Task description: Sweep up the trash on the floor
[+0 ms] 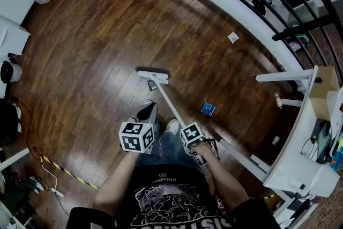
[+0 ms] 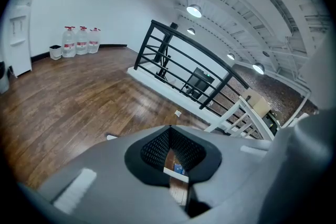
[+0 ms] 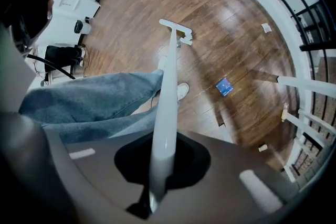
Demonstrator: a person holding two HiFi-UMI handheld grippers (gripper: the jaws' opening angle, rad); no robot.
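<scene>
Head view shows the broom (image 1: 170, 105) running long and straight from the right gripper (image 1: 199, 147) out to its brush head (image 1: 153, 74), which sits on the floor (image 1: 96, 45) ahead and a bit left. The right jaws squeeze tight on the white handle, and the left gripper (image 2: 176, 165) has its jaws a little apart with nothing in them. The blue packet (image 1: 208, 109) lies on the right side of the handle, closer to the person than the brush head, so I think the brush must swing right to reach it.
</scene>
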